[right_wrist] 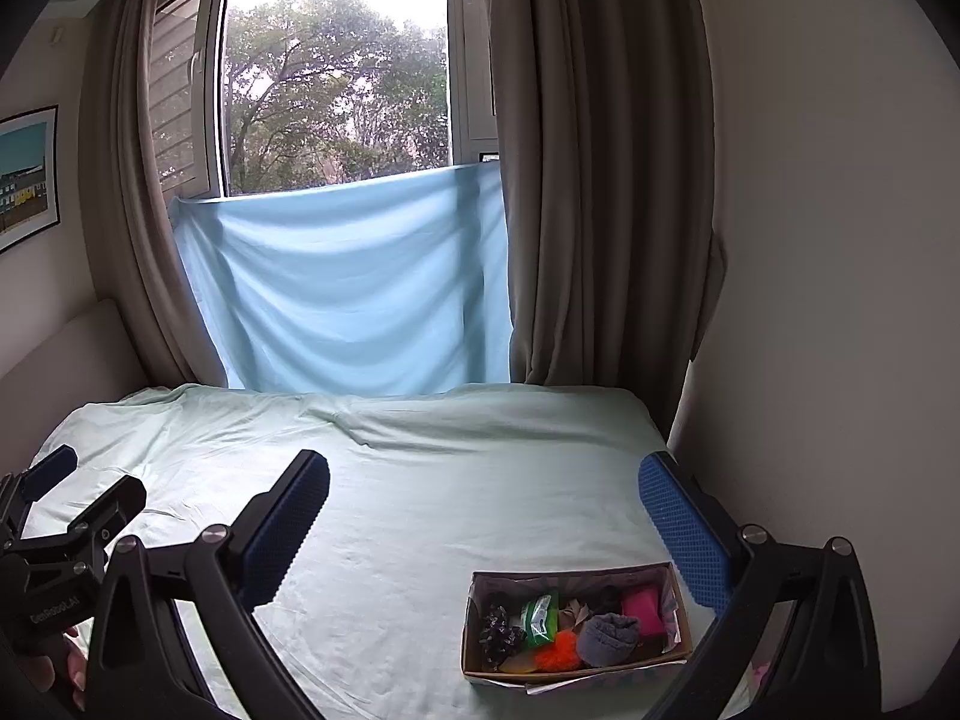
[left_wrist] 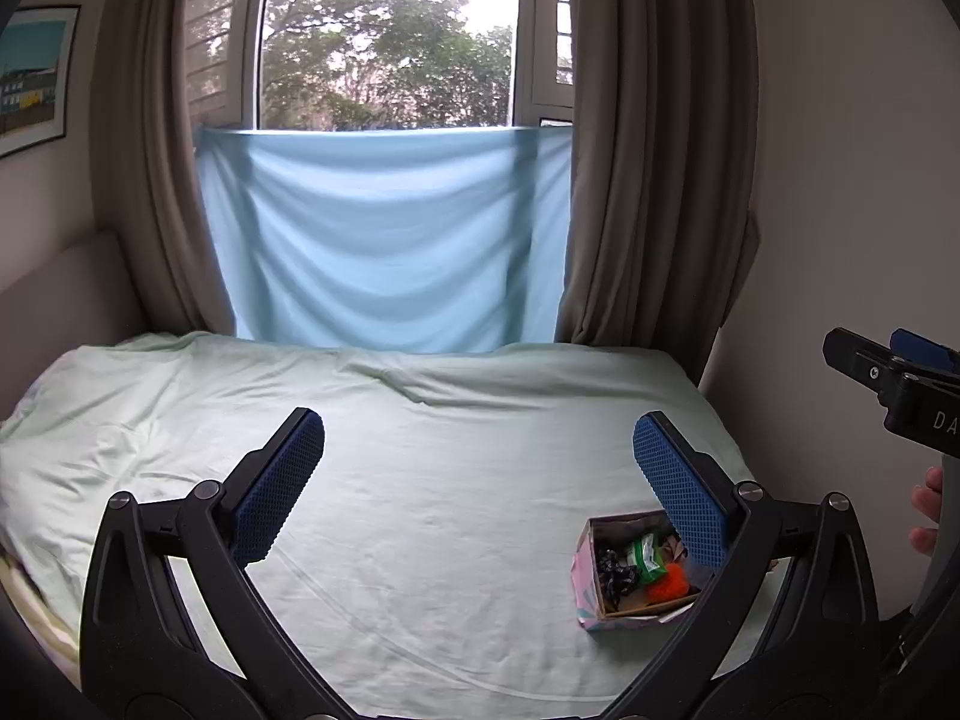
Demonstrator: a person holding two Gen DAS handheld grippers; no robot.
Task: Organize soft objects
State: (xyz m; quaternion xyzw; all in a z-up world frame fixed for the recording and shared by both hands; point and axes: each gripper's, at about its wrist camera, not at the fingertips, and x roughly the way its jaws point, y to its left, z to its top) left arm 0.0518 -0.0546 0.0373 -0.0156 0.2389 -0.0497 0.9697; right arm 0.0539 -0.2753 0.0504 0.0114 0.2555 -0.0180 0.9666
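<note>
A shallow cardboard box rests on the pale green bed sheet at the lower right. Inside it lie a rolled grey sock, an orange pom-pom, a pink block, a green packet and a black-and-white scrunchie. My right gripper hovers open above the sheet, its right finger over the box's right end. In the left wrist view the same box lies under the right finger of my left gripper, which is open and holds nothing.
The bed runs to a window with brown curtains and a light blue cloth hung across its lower part. A plain wall borders the bed on the right. A framed picture hangs on the left wall.
</note>
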